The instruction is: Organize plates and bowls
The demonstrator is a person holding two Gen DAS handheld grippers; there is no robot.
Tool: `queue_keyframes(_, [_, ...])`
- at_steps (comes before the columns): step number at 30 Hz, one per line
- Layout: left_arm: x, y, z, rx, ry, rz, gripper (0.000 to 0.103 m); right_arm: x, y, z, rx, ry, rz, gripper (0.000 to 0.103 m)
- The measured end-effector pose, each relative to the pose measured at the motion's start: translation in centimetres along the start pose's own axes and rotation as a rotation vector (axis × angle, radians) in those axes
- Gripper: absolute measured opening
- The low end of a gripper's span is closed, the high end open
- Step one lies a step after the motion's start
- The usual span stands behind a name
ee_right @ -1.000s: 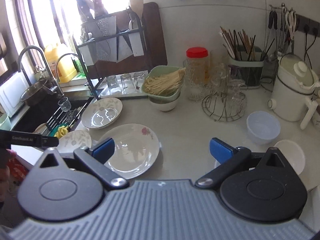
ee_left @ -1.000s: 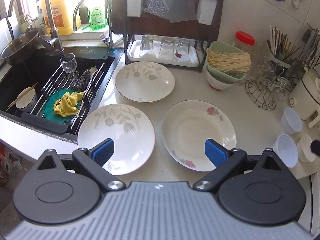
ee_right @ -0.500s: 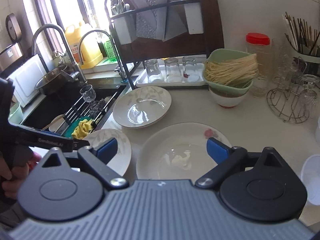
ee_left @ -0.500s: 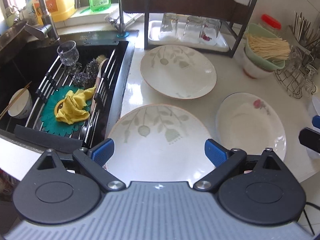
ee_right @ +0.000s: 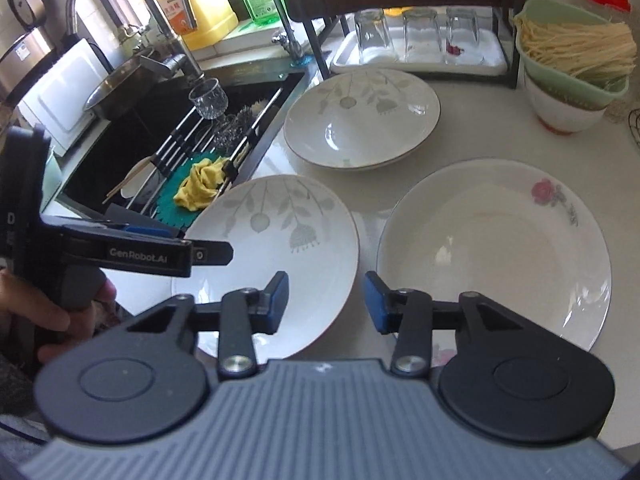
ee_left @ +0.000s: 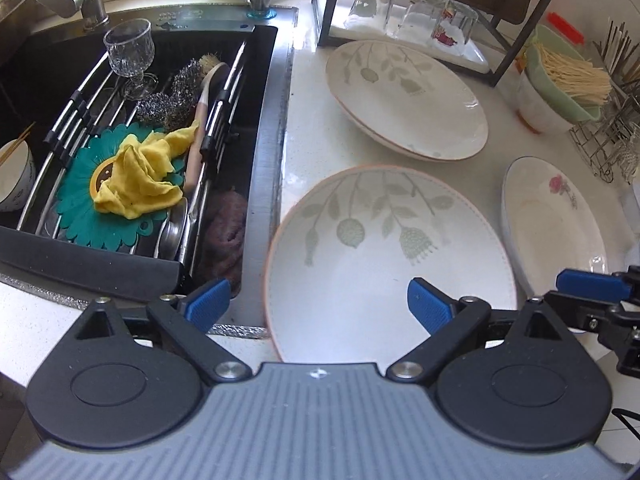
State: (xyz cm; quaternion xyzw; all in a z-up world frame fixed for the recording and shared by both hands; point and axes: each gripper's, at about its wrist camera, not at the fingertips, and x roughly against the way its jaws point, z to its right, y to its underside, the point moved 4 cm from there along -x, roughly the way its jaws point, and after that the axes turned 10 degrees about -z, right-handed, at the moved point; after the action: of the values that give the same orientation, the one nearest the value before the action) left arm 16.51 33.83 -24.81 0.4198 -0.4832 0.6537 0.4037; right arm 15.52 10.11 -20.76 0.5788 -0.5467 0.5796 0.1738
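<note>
Three white plates lie on the counter. A near leaf-pattern plate point(ee_left: 384, 256) point(ee_right: 276, 248) sits by the sink edge. A second leaf-pattern plate point(ee_left: 404, 96) point(ee_right: 360, 120) lies behind it. A rose-pattern plate point(ee_left: 552, 224) point(ee_right: 496, 248) lies to the right. My left gripper point(ee_left: 318, 304) is open, its jaws straddling the near plate's left rim. My right gripper point(ee_right: 326, 300) is partly open over the right rim of the same plate, between it and the rose plate. Neither holds anything.
A black sink point(ee_left: 52, 80) at left holds a rack, a glass point(ee_left: 128, 52), scourers, a yellow cloth point(ee_left: 136, 176) and a bowl point(ee_left: 12, 176). A dish rack with glasses point(ee_right: 416, 36) and a green bowl of noodles point(ee_right: 576, 56) stand behind.
Both grippers have moved forward and down toward the near leaf-pattern plate. The right gripper's jaws have narrowed and shifted left from the rose plate.
</note>
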Motion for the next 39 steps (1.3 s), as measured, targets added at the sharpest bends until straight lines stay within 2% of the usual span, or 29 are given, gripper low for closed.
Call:
queue_keyframes(6, [-1.0, -0.5, -1.7, -0.001, 0.066, -0.020, 0.067, -2.6, 0.9, -0.5, -0.080, 0.025, -0.099, 0.036])
queue_keyframes(9, [-1.4, -0.7, -2.0, -0.034, 0.085, -0.019, 0.055, -3.6, 1.0, 0.0, -0.142, 0.058, -0.110, 0.031])
queue_keyframes(10, [-1.5, -0.8, -2.1, -0.040, 0.081, -0.020, 0.053, -3.9, 0.9, 0.2, -0.157, 0.085, -0.116, 0.025])
queue_keyframes(13, [-1.8, -1.3, -2.4, -0.039, 0.102, -0.002, 0.043, -4.5, 0.7, 0.5, -0.199, 0.061, -0.123, 0.022])
queue_keyframes(15, [-2.0, -1.5, -2.5, -0.032, 0.122, -0.001, 0.033, -4.8, 0.5, 0.5, -0.206, 0.053, -0.128, 0.022])
queue_keyframes(17, [-2.3, -1.6, -2.7, -0.018, 0.119, 0.002, 0.027, -5.4, 0.3, 0.7, -0.214, 0.053, -0.141, 0.017])
queue_keyframes(24, [-2.7, -2.0, -3.2, 0.032, 0.157, 0.031, 0.023, -6.0, -0.1, 1.2, -0.232, 0.032, -0.120, 0.016])
queue_keyframes(29, [-2.7, -2.3, -3.9, 0.085, 0.205, 0.017, 0.019, -5.9, -0.5, 2.0, -0.247, -0.013, -0.127, 0.015])
queue_keyframes(33, [-2.3, -2.4, -4.5, 0.099, 0.251, -0.003, 0.016, -5.3, -1.0, 2.4, -0.243, -0.055, -0.127, 0.015])
queue_keyframes(39, [-0.8, -2.6, -3.7, 0.080, 0.274, -0.020, 0.016, -3.8, -1.4, 2.6, -0.236, -0.095, -0.123, 0.015])
